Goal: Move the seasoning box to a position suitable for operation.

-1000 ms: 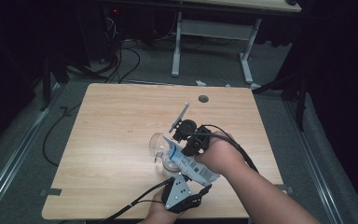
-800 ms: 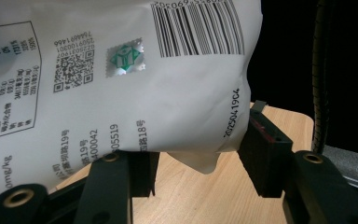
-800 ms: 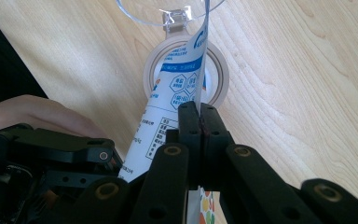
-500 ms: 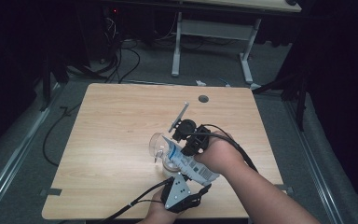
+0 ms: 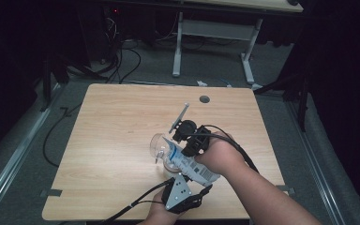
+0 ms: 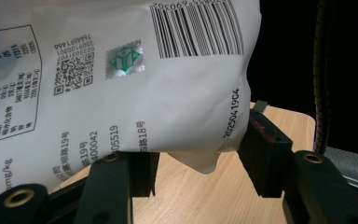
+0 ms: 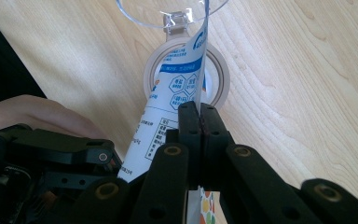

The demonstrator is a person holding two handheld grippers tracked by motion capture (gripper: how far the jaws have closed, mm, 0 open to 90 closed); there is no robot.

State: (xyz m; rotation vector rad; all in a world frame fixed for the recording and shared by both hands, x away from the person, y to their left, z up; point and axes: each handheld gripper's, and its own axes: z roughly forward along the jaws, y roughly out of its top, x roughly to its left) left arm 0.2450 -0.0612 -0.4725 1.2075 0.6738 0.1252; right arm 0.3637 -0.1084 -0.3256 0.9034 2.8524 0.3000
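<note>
Pouring is in hand: right gripper (image 5: 180, 140) pinches the pouch (image 5: 194, 166) edge, left gripper (image 5: 190, 185) fingers clamp its base, tilted toward the clear cup (image 5: 158, 145); next, tip further.

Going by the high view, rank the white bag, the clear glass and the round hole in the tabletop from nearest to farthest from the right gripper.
Measured from the right gripper:
1. White bag, pinched in its jaws, slanting toward the person.
2. Clear glass, just left of it.
3. Round hole, near the table's far edge.
</note>
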